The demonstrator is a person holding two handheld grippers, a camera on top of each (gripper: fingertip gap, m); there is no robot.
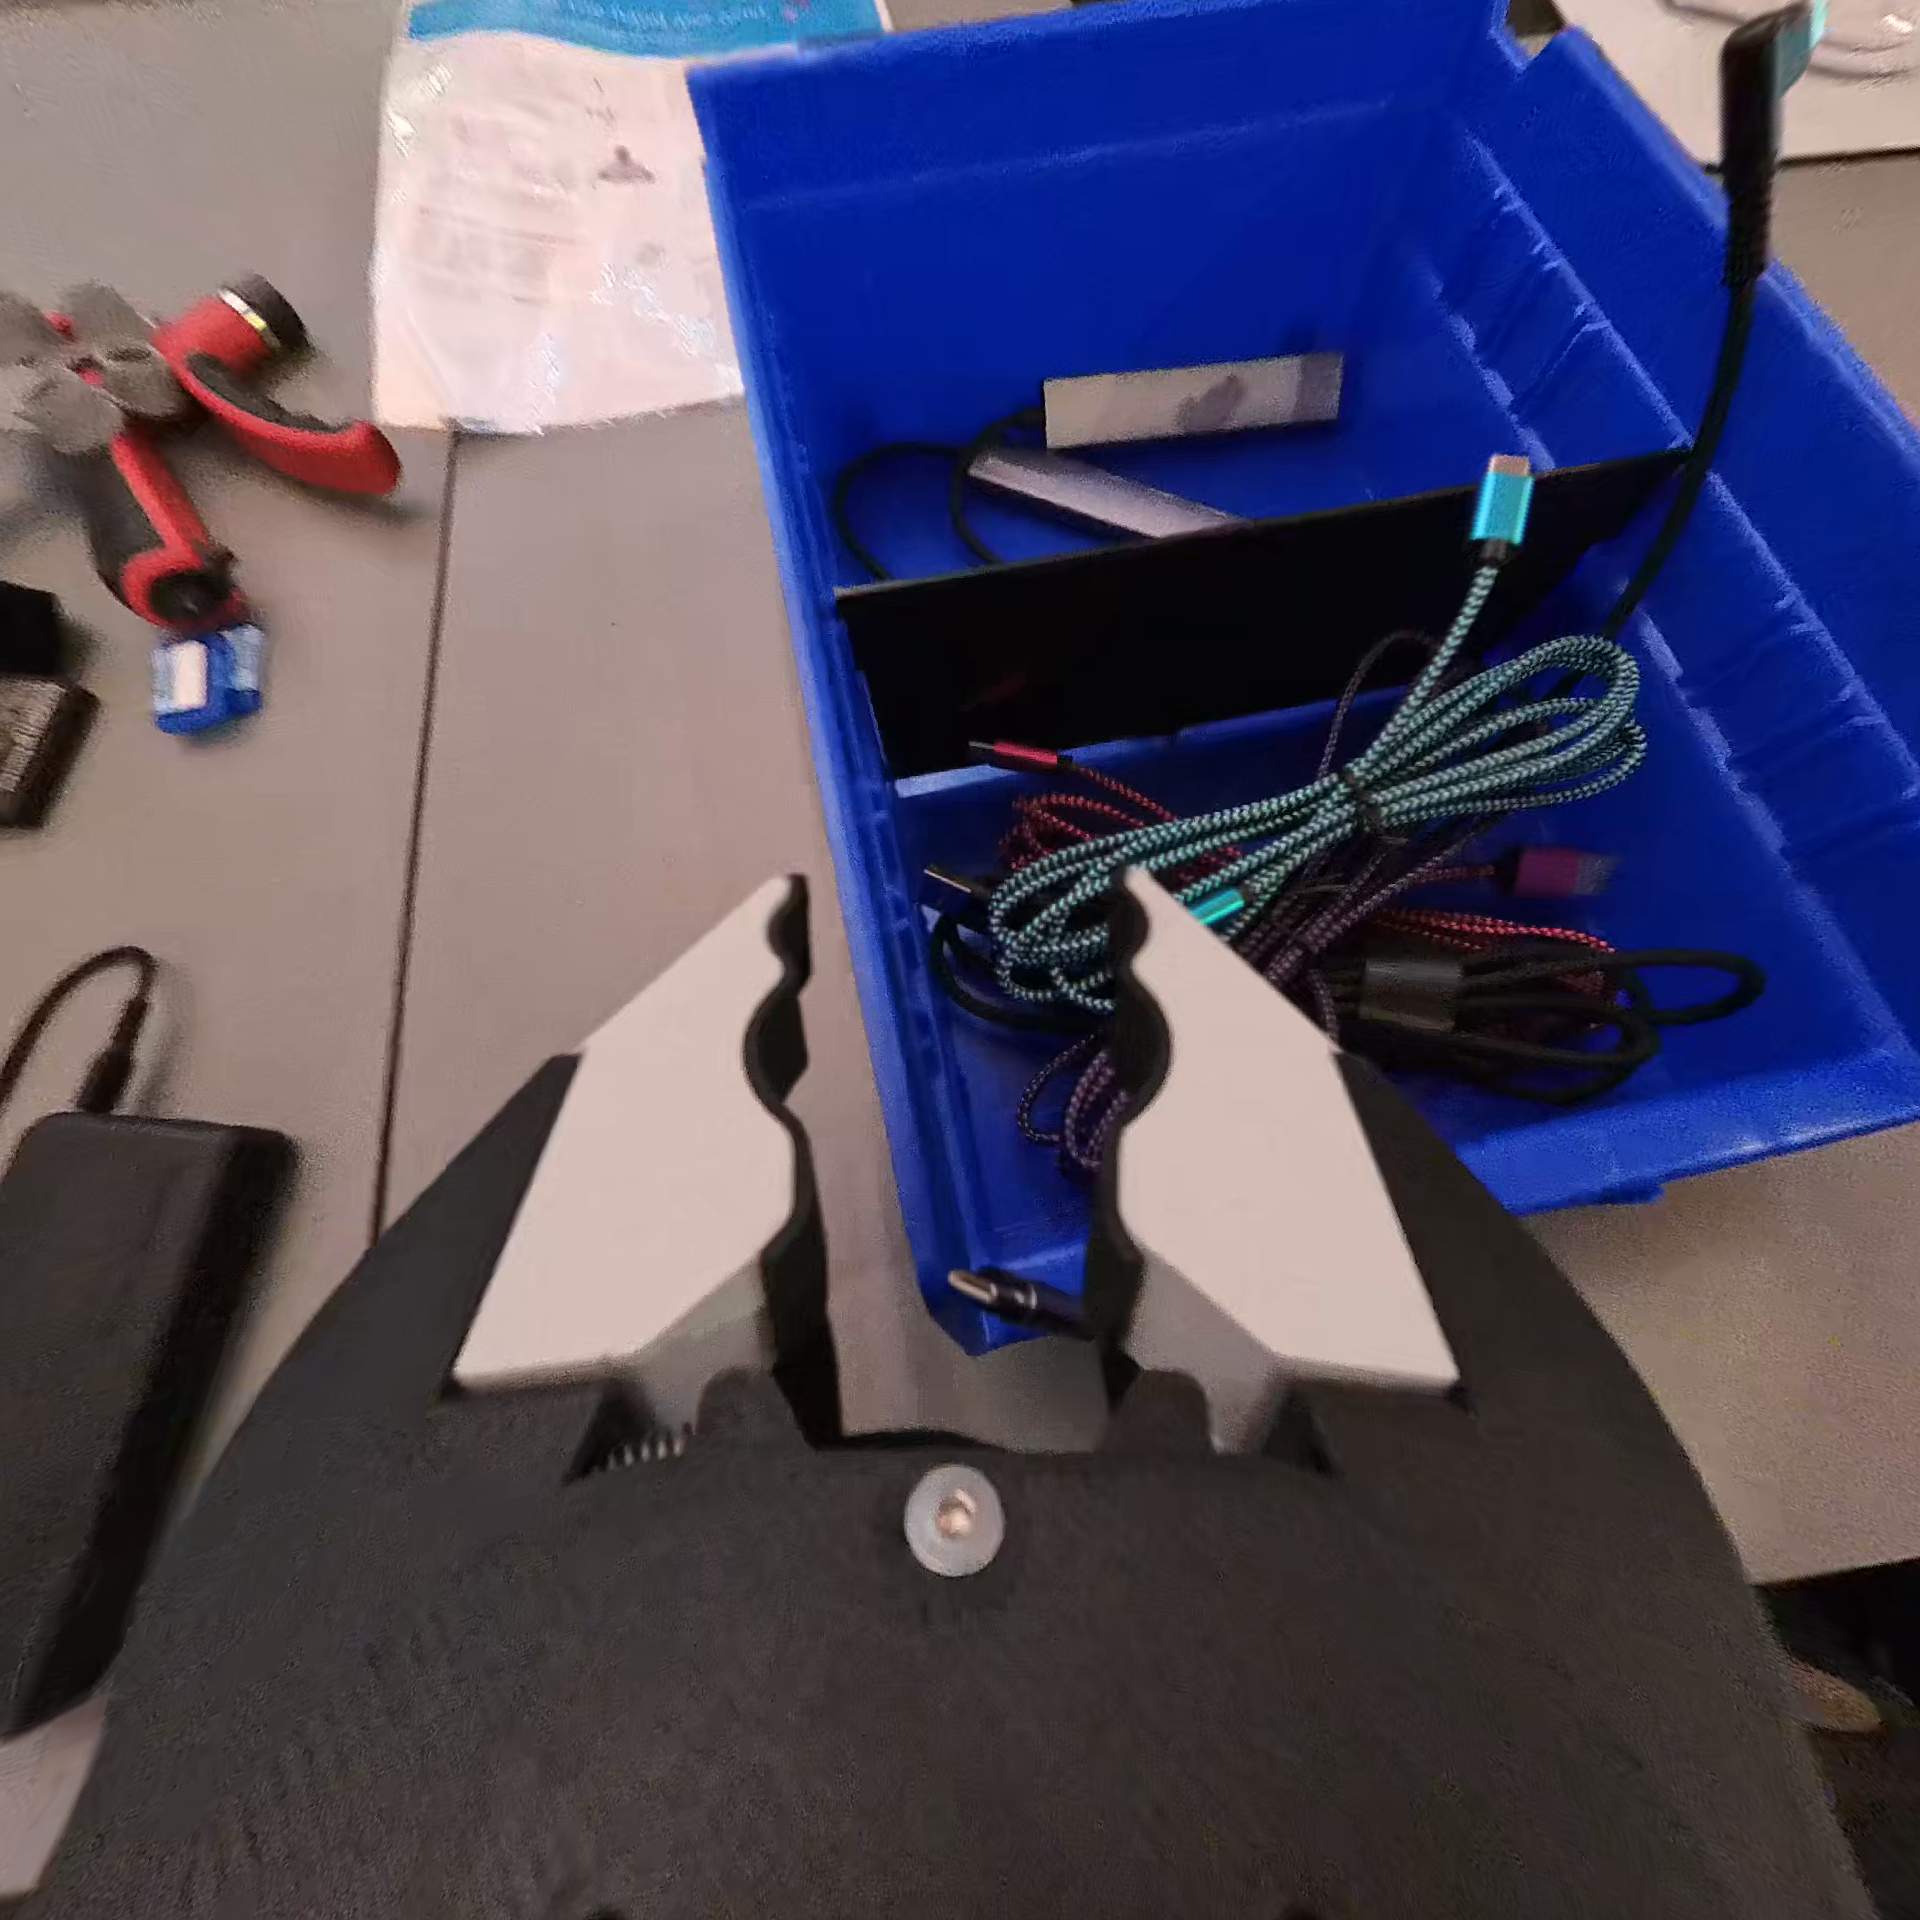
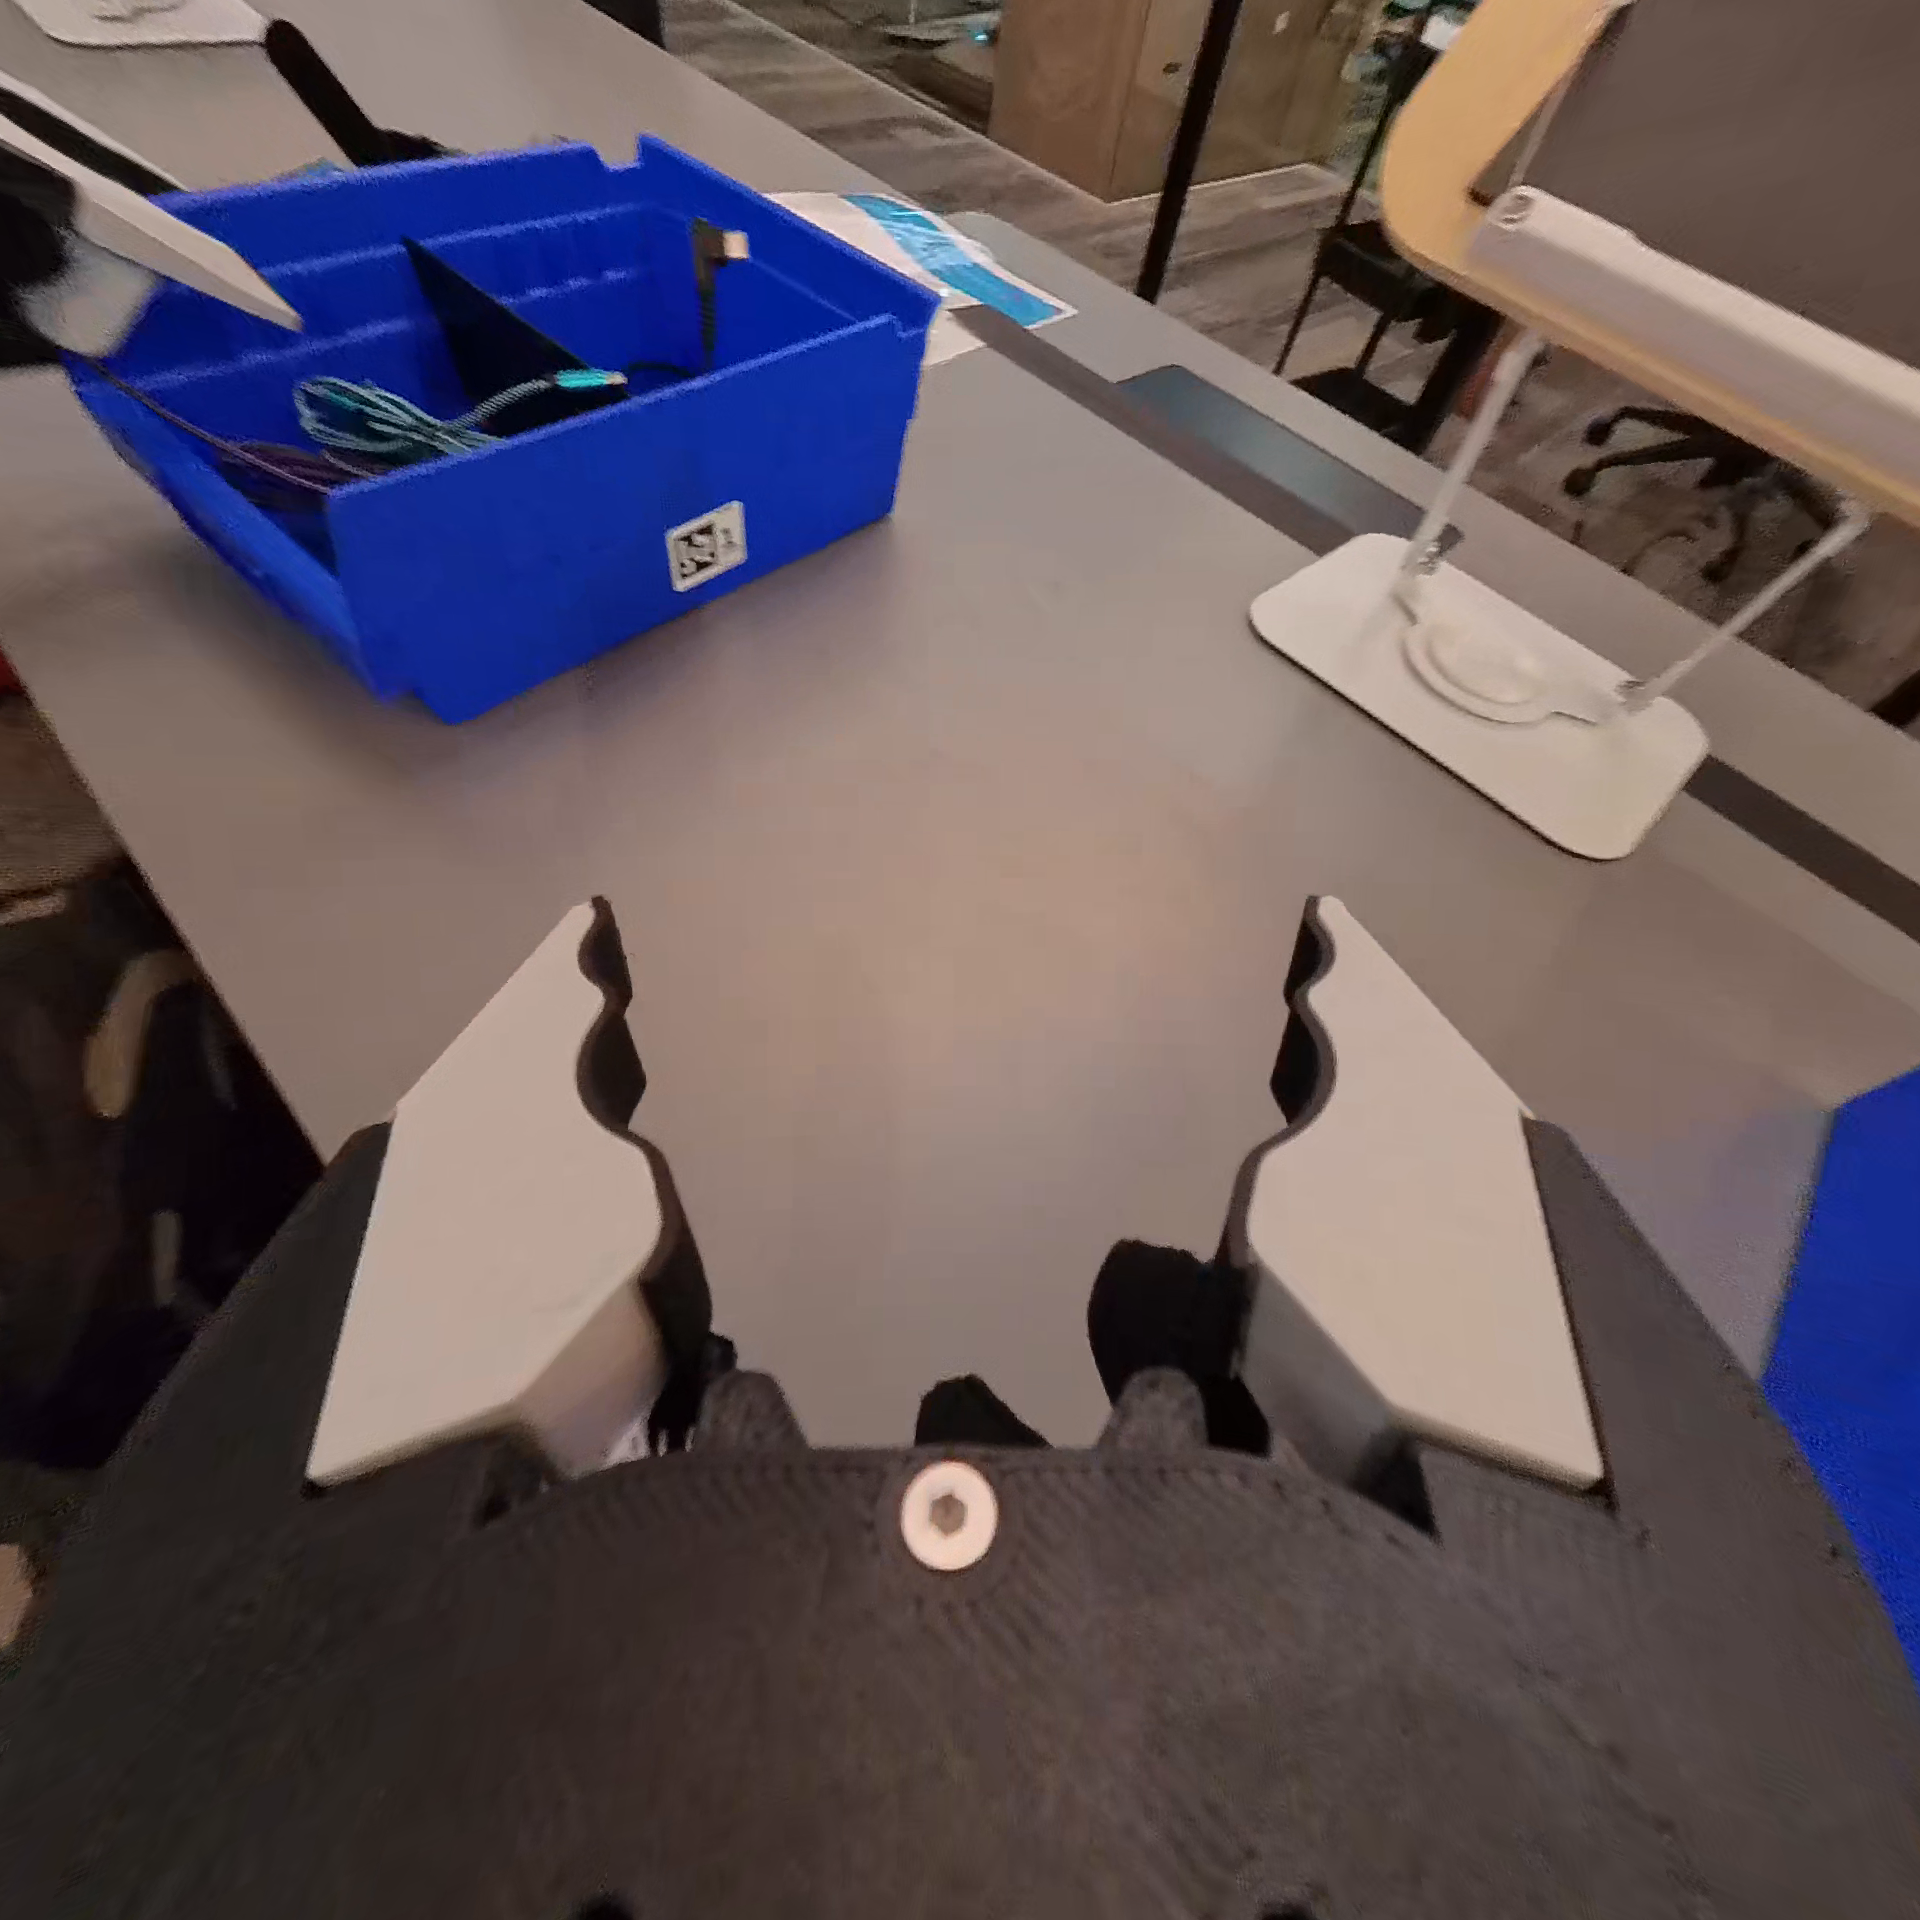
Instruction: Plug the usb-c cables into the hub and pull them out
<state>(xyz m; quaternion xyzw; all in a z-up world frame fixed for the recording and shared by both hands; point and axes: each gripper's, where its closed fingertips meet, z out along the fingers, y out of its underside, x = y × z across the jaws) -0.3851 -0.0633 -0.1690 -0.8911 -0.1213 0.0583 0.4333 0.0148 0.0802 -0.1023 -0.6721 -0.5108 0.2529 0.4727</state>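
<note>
A blue bin (image 1: 1226,177) with a black divider (image 1: 1195,613) stands on the grey table. Its far compartment holds a grey hub (image 1: 1190,400) with a black lead, and a second grey bar (image 1: 1091,499) lies beside it. The near compartment holds bundled braided cables: teal (image 1: 1351,800), red (image 1: 1081,821), purple (image 1: 1081,1101) and black (image 1: 1538,1039). My left gripper (image 1: 966,894) is open and empty, straddling the bin's near left wall over the cables. My right gripper (image 2: 956,914) is open and empty over bare table, right of the bin (image 2: 623,488).
A black cable end (image 1: 1756,114) sticks up at the bin's far right. Left of the bin lie a red-handled tool (image 1: 239,416), a plastic bag (image 1: 540,229) and a black power brick (image 1: 125,1299). A white stand base (image 2: 1475,686) and another blue bin (image 2: 1849,1299) are on the right.
</note>
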